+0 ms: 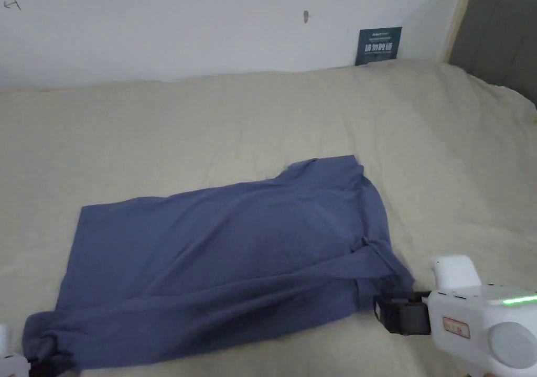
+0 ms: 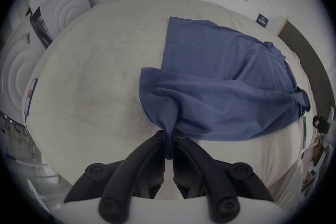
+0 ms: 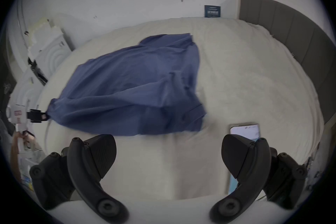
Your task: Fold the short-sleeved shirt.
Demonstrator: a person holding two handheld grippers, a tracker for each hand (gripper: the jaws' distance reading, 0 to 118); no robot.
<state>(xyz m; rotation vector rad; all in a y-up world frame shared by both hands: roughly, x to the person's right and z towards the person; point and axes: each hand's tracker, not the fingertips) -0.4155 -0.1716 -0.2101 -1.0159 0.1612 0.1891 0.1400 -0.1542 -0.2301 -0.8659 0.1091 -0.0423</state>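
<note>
Left gripper [image 2: 169, 134], bottom centre of its own view: jaws closed together, a bunched corner of the blue shirt [image 2: 214, 86] pinched between them, cloth running up and to the right from the pinch. Right gripper [image 3: 168, 153], bottom of its own view: jaws spread wide, nothing between them, pale bed cover [image 3: 245, 73] beneath. A phone [image 3: 244, 130] with lit screen lies on the cover just beyond the jaw at lower right.

Head view: right gripper [image 1: 385, 312] at lower right, its black tip just beside the shirt's [image 1: 231, 252] near right corner; contact there cannot be told. Shirt lies across the middle of the frame, near edge rumpled and partly folded over, far left edge flat and straight. Its lower left corner is gathered at the bottom left of the frame.

Further back: bed cover [image 1: 210, 116] runs to a white wall [image 1: 183, 21]; small dark sign [image 1: 377, 45] at upper right, grey headboard [image 1: 498, 32] beyond it.
</note>
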